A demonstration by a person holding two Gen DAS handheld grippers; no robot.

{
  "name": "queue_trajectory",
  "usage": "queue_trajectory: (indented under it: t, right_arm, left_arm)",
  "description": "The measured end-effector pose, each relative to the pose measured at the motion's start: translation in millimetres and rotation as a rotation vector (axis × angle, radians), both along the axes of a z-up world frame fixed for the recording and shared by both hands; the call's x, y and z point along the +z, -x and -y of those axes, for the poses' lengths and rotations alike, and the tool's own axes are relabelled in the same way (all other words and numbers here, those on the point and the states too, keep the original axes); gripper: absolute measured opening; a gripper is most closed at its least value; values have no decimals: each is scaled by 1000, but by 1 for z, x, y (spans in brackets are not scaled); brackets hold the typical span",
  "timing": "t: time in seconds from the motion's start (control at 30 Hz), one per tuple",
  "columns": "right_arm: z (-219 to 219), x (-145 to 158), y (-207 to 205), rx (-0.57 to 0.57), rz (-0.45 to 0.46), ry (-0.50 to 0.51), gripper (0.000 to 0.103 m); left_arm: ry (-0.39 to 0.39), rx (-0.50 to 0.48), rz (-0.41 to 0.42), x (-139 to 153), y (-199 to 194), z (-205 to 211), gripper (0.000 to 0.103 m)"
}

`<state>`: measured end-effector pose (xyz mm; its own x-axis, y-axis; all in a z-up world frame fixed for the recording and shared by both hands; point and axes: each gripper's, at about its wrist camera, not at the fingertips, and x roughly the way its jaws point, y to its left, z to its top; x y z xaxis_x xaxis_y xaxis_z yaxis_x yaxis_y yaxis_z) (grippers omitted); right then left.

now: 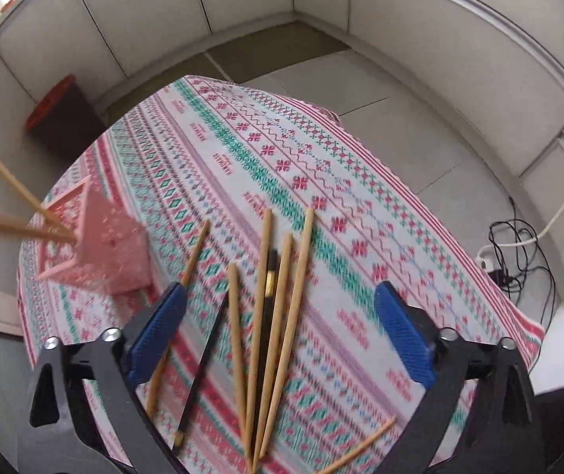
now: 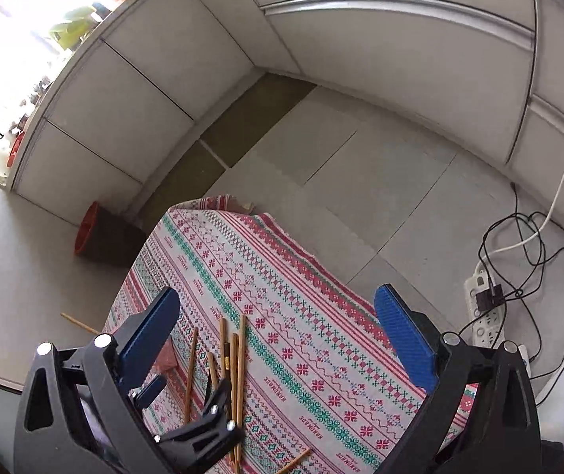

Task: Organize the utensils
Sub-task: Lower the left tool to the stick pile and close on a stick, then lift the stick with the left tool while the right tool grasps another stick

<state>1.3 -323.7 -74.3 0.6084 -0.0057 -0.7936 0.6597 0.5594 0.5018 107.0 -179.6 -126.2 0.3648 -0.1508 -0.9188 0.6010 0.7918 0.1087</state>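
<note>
I've got the left gripper (image 1: 278,335) spread wide, nothing pinched, hanging over the chopsticks (image 1: 278,316), which lie loose on the patterned tablecloth (image 1: 361,181). The pink holder (image 1: 100,245) stands just left of that pile w/ two sticks in it. Right gripper (image 2: 278,339) also spread, empty, above the cloth right of the pile.
</note>
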Motion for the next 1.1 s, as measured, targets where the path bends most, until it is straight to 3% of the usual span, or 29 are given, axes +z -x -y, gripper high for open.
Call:
queue_trajectory:
  t: [0.07, 0.13, 0.37, 0.47, 0.53, 0.6, 0.8, 0.97, 1.1]
  right_arm:
    - [4, -7, 1, 2, -9, -33, 96]
    - [6, -10, 1, 11, -17, -55, 96]
    - [12, -21, -7, 53, -69, -69, 96]
    - [15, -30, -10, 57, -89, -108, 96]
    - [18, -35, -11, 52, -97, -131, 96]
    - [18, -38, -13, 39, -107, -142, 96]
    - [12, -57, -27, 41, -164, -169, 96]
    - [-4, -83, -53, 62, -245, -140, 96]
    - [-34, -101, -84, 163, -292, -103, 92]
  left_arm:
    - [12, 36, -40, -11, -20, 9, 60]
    - [29, 90, -88, -20, -38, 13, 48]
    - [46, 176, -170, -46, -72, 19, 40]
    - [24, 197, -220, -62, -78, 20, 21]
    - [24, 196, -202, -66, -77, 17, 19]
    - [23, 197, -185, -67, -76, 15, 10]
    - [49, 188, -115, -57, -61, 1, 7]
    - [99, 162, -53, -12, -27, -24, 7]
    - [118, 140, 13, 27, 2, -53, 7]
